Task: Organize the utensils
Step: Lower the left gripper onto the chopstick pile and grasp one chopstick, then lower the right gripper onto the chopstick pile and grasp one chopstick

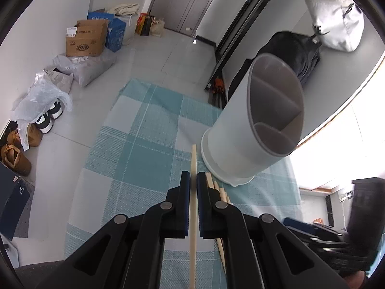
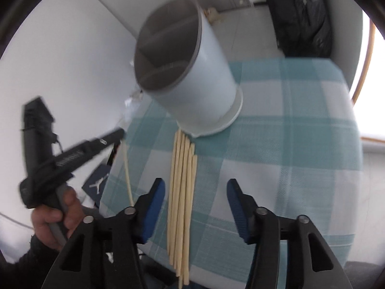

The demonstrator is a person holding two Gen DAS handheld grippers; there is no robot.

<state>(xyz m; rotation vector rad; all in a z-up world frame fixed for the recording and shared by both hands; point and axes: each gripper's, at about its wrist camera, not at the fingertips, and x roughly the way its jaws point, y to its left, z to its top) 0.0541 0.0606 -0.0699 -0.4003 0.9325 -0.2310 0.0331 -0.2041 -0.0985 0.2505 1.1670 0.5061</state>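
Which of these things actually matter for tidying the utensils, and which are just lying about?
Part of the job:
- single chopstick, clamped in the left gripper
- bundle of chopsticks on the checked cloth
- white divided holder
- right gripper, jaws apart over the bundle

Just lying about:
- cardboard boxes
- shoes
- white bag
- dark backpack

Matt plastic, pale wood, woven cloth

Utensil holder (image 1: pixel 250 130): smooth matt white plastic, grey inside. Chopsticks (image 2: pixel 180 192): pale bare wood. Checked tablecloth (image 2: pixel 276 144): coarse woven fabric. Cardboard box (image 1: pixel 86 39): matt.
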